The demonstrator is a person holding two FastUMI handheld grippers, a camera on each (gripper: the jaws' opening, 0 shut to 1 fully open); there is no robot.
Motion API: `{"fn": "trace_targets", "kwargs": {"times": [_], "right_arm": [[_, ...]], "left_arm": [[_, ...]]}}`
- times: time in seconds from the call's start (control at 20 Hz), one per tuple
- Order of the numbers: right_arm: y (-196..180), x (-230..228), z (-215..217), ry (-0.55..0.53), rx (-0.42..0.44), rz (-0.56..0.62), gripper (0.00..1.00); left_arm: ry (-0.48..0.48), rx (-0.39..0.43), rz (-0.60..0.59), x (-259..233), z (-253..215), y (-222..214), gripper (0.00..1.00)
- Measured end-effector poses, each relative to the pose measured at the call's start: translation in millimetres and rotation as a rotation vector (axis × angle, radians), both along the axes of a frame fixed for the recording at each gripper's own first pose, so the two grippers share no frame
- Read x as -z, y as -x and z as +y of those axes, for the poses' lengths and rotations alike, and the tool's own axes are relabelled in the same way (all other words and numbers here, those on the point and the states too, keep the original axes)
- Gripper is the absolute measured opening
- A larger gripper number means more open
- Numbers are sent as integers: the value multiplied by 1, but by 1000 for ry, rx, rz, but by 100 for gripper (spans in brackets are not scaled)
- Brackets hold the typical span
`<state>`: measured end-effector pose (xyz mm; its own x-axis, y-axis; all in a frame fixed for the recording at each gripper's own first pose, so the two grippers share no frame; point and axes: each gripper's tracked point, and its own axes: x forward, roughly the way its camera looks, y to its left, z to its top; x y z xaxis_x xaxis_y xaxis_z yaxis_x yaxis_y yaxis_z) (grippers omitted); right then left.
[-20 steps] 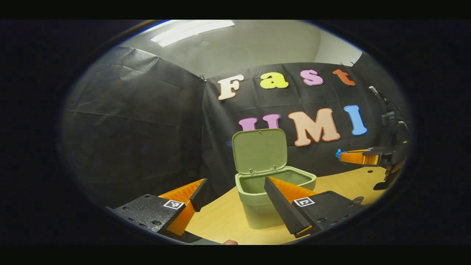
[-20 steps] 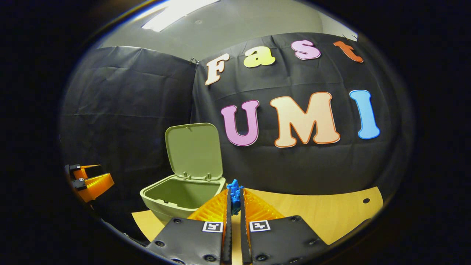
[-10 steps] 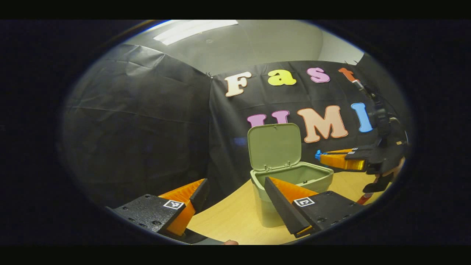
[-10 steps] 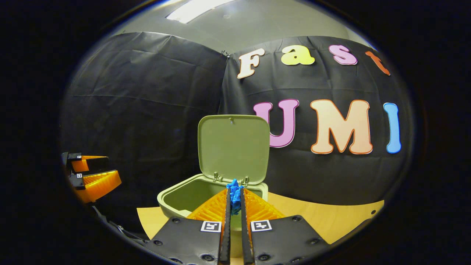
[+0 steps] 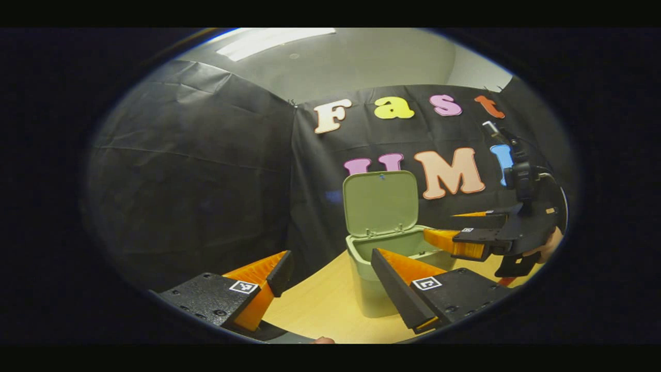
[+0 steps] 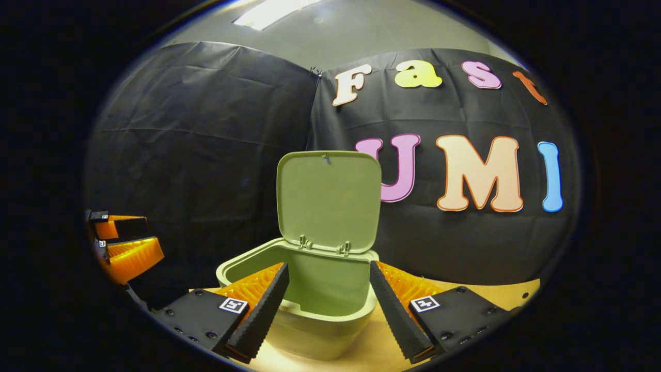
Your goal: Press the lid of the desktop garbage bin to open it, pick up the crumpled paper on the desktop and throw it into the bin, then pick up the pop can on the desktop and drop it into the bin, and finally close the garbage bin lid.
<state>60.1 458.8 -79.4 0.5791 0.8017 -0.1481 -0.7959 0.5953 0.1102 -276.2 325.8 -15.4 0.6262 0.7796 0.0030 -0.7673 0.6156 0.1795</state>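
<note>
Right gripper (image 6: pixel 328 289) now spread apart over open olive-green plastic bin (image 6: pixel 310 289); blue crumpled paper released, pop can next.

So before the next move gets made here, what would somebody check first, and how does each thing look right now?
1. Bin lid open and upright: ok.
2. Right gripper open, nothing between its fingers: ok.
3. Right gripper over the bin mouth: ok.
4. Crumpled paper landed inside the bin: cannot tell; the bottom is hidden.
5. Left gripper open and apart from the bin: ok.
6. Pop can located for the next pick: cannot tell; a red bit by the other gripper might be it.
</note>
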Motion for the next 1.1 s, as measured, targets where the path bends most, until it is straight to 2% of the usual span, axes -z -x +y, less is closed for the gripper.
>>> {"fn": "trace_targets", "kwargs": {"times": [0.05,0.1,0.15,0.2,0.35,0.4,0.45,0.55,0.6,0.8,1.1], "right_arm": [[-3,-5,-14,-6,24,-18,98],[-6,-9,-27,-14,46,-29,98],[-11,-12,-41,-22,71,-35,96],[-14,-14,-58,-26,98,-38,100],[-28,-18,-106,-31,176,-35,96],[-31,-18,-122,-32,200,-31,98],[-35,-19,-137,-34,222,-29,98],[-38,-21,-167,-38,265,-30,100],[-41,-23,-182,-40,284,-30,96],[-47,-21,-245,-28,361,-37,98],[-57,-2,-338,6,482,-5,98]], "left_arm": [[0,19,-4,-1,-5,-7,99],[1,39,-9,-2,-9,-17,92],[4,60,-14,-2,-15,-27,99],[7,82,-21,-4,-22,-35,92],[18,147,-40,-5,-43,-64,93],[17,168,-42,-7,-51,-74,99],[15,187,-43,-8,-59,-83,93],[10,227,-45,-11,-76,-101,93],[8,245,-47,-12,-85,-110,93],[16,333,-44,-9,-122,-149,93],[82,475,-15,15,-183,-205,93]]}}
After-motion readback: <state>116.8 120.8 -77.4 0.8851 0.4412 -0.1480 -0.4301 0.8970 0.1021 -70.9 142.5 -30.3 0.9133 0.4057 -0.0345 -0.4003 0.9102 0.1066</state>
